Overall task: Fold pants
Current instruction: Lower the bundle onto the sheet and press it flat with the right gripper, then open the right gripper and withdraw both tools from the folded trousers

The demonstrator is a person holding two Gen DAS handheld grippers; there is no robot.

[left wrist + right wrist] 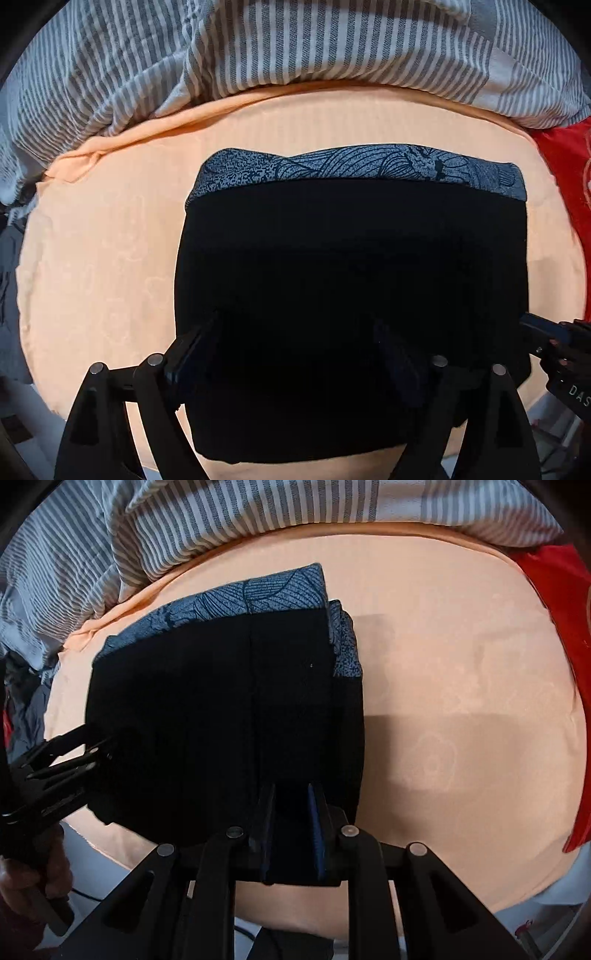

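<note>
The black pants [351,280] lie folded in a square block on the peach sheet, on top of a folded blue patterned garment [362,166]. In the right wrist view the pants [221,709] sit left of centre with the blue garment [258,594] showing behind and at the right edge. My left gripper [299,332] is open, its fingers spread wide over the near part of the pants. My right gripper [291,805] has its jaws narrowly apart with black fabric between them at the pants' near right edge. It also shows in the left wrist view [535,328].
A grey and white striped duvet [258,48] is bunched along the far side of the bed. A red cloth [554,627] lies at the right edge. The peach sheet [461,701] stretches bare to the right of the pants. Dark clothes [26,709] hang off the left.
</note>
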